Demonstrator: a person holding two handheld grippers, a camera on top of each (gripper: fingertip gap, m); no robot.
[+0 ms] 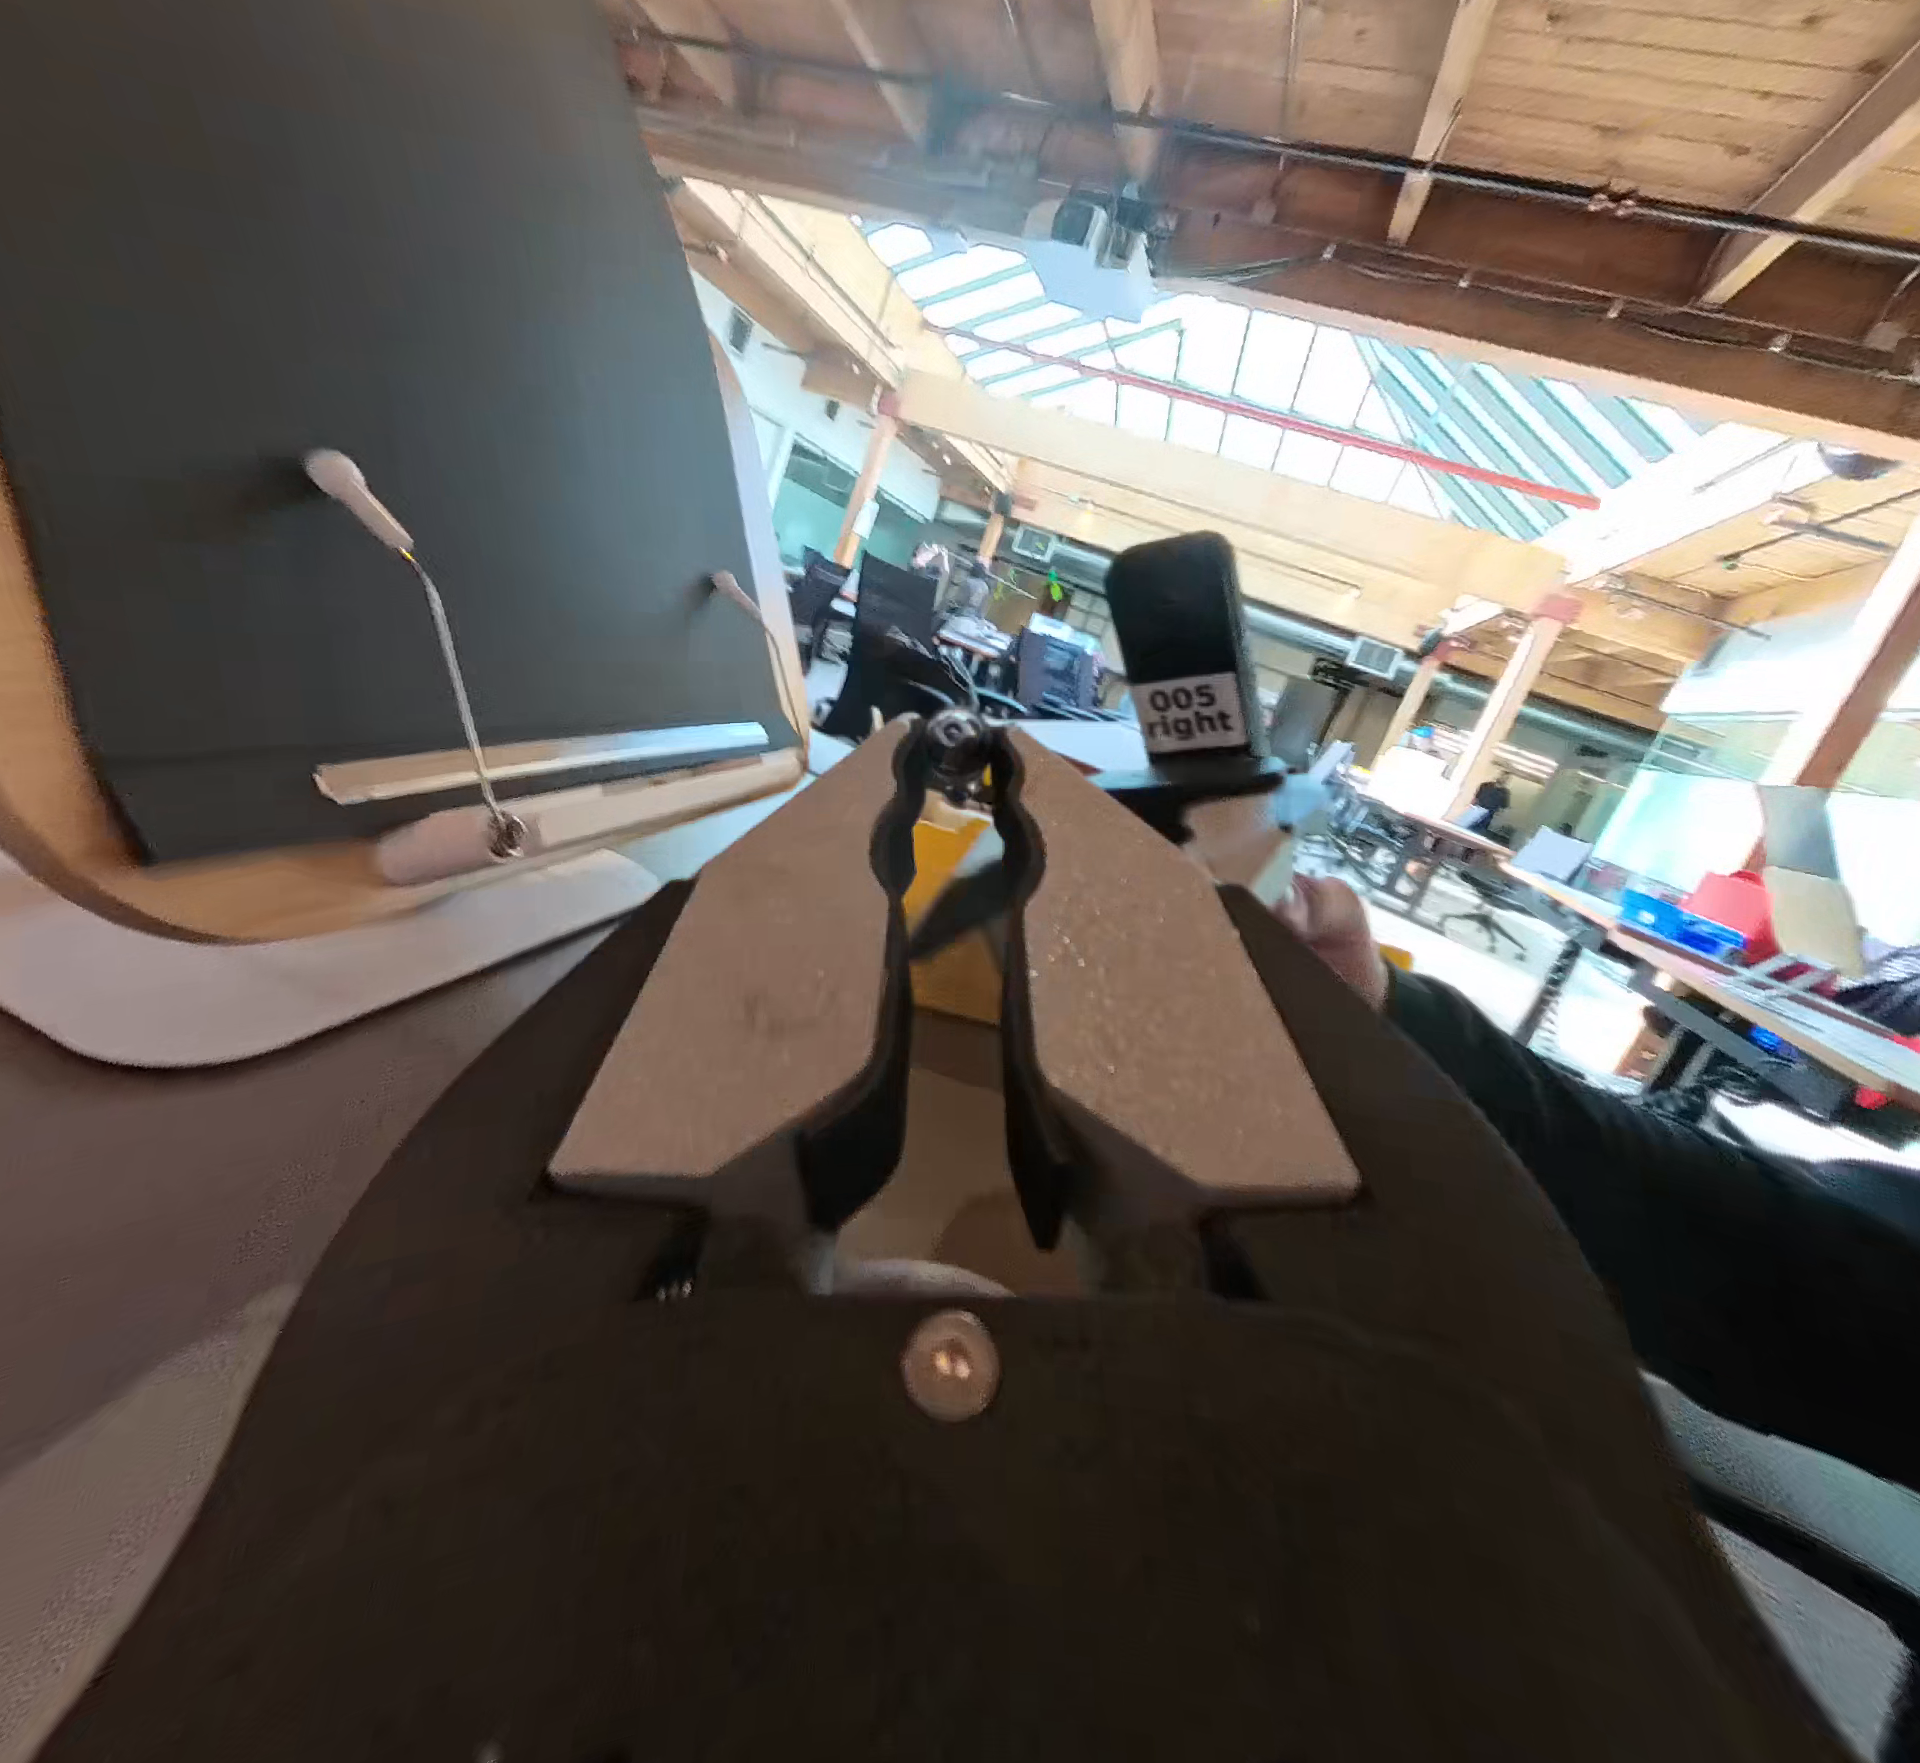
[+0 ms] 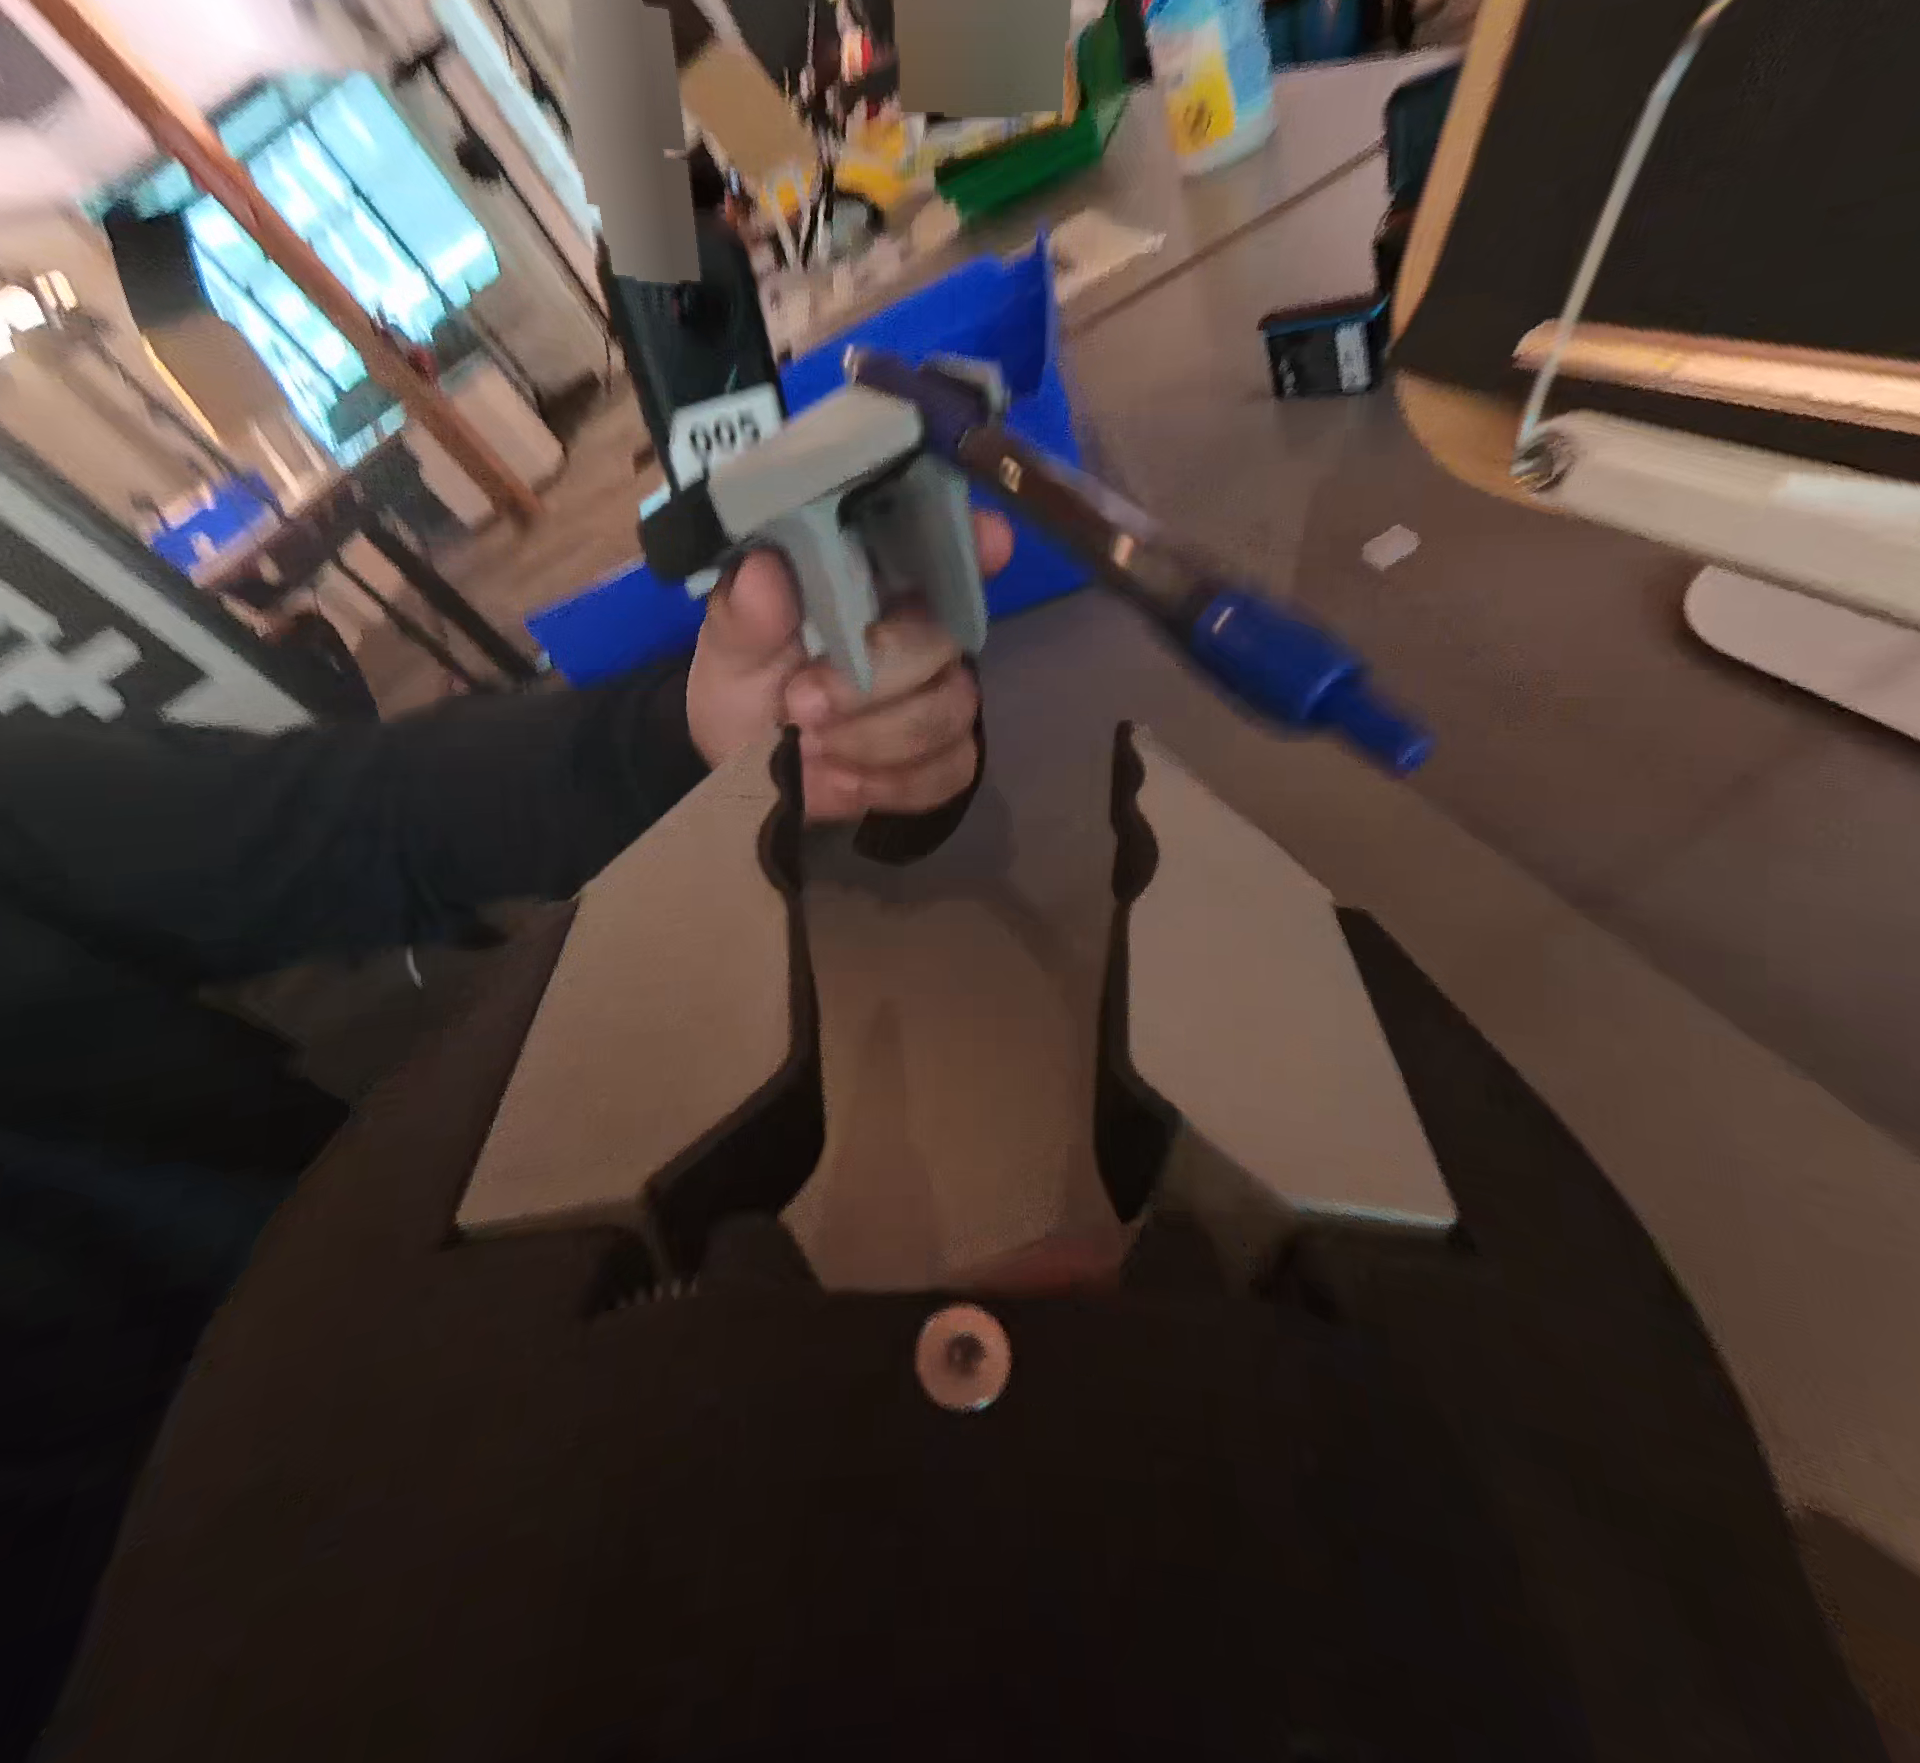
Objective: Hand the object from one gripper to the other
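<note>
A long marker (image 2: 1143,570) with a brown barrel and a blue cap is held near one end by my left gripper (image 2: 935,425). A hand (image 2: 831,685) grips that gripper's handle, and the marker sticks out to the lower right above the table. In the left wrist view my left gripper (image 1: 956,757) is shut, with the marker's end (image 1: 956,739) showing between its tips. My right gripper (image 2: 951,778) is open and empty, just below and short of the marker. It also shows farther off in the left wrist view (image 1: 1184,674).
A black board in a wooden frame (image 1: 364,311) stands on the table, at the right in the right wrist view (image 2: 1662,155). A blue bin (image 2: 935,425), a small black box (image 2: 1325,357) and a wipes canister (image 2: 1205,9) sit behind. A black sleeve (image 2: 364,809) crosses at the left. There is about 6 centimeters between the tips of the two grippers.
</note>
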